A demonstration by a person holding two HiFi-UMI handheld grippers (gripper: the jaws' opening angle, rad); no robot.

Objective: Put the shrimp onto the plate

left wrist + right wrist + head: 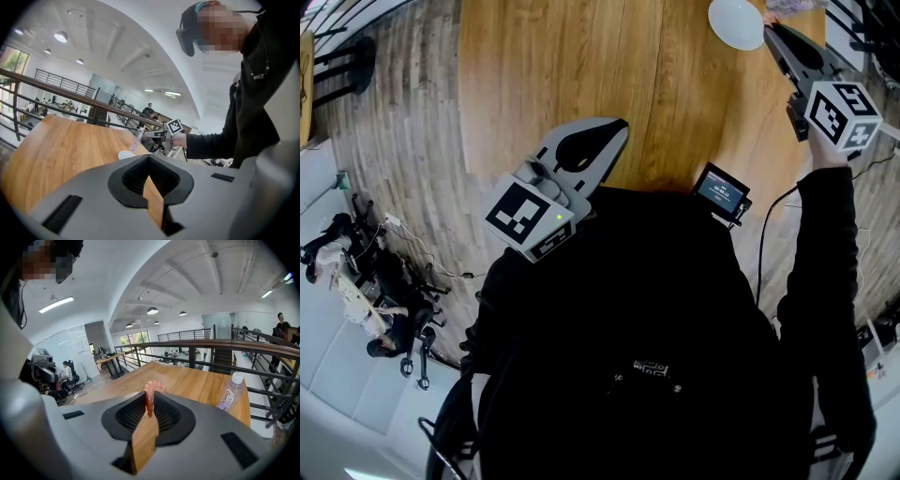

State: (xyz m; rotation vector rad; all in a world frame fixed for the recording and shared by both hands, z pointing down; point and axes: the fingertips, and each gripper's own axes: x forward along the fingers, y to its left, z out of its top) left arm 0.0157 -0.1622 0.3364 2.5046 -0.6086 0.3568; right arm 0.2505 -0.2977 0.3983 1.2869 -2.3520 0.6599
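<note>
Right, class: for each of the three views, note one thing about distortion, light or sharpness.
Head view: fisheye curves the floor planks, and the person's black clothing swallows detail. Left gripper view: dark vignette in the corners, the railing bows, a ceiling lamp glares. Right gripper view: the shrimp is sharp and evenly lit; the handrail behind it bends.

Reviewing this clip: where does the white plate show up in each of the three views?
Head view: plate at the top edge, right of centre.
Left gripper view: plate small, just left of centre, far down the table.
Right gripper view: not in it.
Shared landmark: the wooden table.
</note>
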